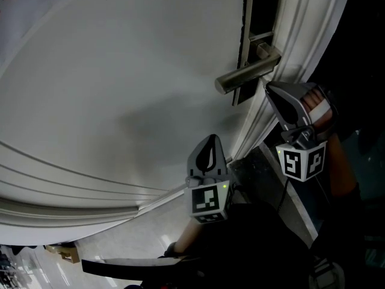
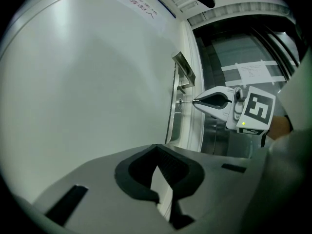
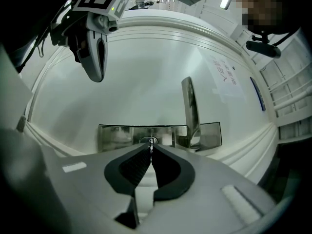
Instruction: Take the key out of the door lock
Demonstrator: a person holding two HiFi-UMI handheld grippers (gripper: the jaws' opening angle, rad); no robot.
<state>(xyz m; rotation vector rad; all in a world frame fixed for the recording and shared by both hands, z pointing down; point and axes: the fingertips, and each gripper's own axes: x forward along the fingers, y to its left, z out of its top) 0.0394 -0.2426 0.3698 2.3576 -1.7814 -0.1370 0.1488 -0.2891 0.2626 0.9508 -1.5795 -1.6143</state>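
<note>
A small metal key (image 3: 151, 142) sticks out of the keyhole in the brushed-metal lock plate (image 3: 117, 136) on a white door (image 1: 120, 101). My right gripper (image 3: 150, 148) is shut on the key's head, its tips right at the plate. In the left gripper view the right gripper (image 2: 196, 101) touches the key (image 2: 182, 101) from the side. The lever handle (image 1: 246, 74) juts out just above the right gripper (image 1: 269, 89). My left gripper (image 1: 210, 138) hangs lower, clear of the door, shut with nothing in it (image 2: 157, 148).
Raised moulding of the door frame (image 1: 301, 35) runs beside the lock plate (image 1: 255, 17). A printed notice (image 3: 225, 74) is stuck on the door beyond the handle (image 3: 189, 106). Glass panels with a taped paper (image 2: 253, 72) stand past the frame. Pale floor (image 1: 120, 245) shows below.
</note>
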